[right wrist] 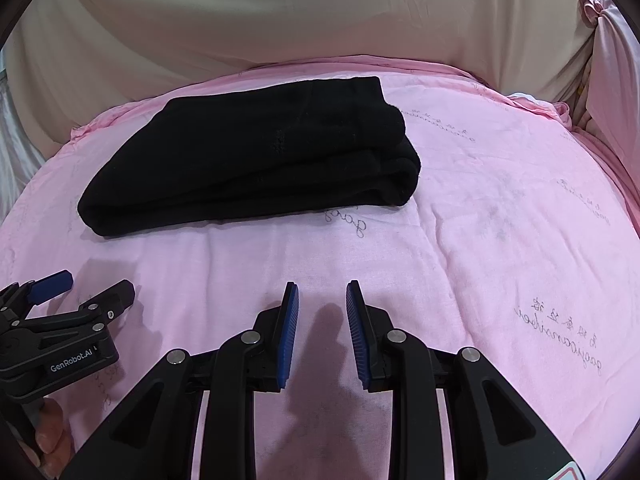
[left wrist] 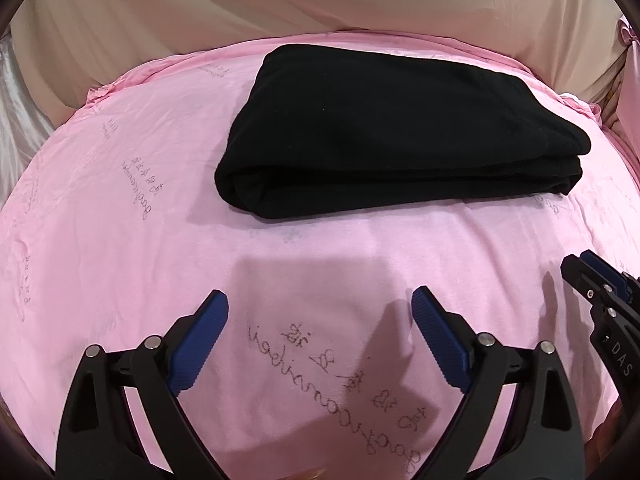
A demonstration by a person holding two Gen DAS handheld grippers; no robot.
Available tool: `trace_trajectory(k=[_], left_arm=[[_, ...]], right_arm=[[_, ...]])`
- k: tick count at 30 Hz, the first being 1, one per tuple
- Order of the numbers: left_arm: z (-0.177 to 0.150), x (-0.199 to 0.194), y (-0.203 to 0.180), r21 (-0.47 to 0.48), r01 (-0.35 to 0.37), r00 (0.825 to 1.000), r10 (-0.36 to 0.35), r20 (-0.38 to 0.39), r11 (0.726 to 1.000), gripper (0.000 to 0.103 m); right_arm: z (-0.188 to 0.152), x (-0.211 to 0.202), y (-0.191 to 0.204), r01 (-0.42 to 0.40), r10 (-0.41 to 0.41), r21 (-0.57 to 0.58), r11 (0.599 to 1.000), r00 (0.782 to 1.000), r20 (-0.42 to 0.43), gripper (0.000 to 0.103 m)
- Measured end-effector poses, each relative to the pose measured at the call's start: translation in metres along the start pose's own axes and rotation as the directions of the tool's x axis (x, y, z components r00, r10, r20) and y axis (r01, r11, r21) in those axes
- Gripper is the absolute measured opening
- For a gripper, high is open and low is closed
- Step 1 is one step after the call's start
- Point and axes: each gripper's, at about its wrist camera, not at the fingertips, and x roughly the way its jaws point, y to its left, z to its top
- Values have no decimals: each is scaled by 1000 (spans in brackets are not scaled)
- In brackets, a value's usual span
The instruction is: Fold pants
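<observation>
Presently: black pants (left wrist: 400, 136) folded on pink sheet (left wrist: 120, 264); left gripper (left wrist: 320, 316) wide open, right gripper (right wrist: 322, 300) partly open, both empty; risk—any further nudge likely unrolls stacked layers.

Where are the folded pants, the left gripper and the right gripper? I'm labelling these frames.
black pants (left wrist: 400, 132): left wrist view, top folded layer.
left gripper (left wrist: 320, 336): left wrist view, gap midway between its open fingertips.
right gripper (right wrist: 322, 292): right wrist view, gap midway between its fingertips.
</observation>
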Motion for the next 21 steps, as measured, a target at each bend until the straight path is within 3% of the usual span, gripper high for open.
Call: trace_trajectory(k=[21], left_arm=[[2, -4, -6, 15, 17, 999, -17, 33, 1000, 92]], right_arm=[[-1, 1, 1, 10, -10, 9, 1000, 1000, -6, 26]])
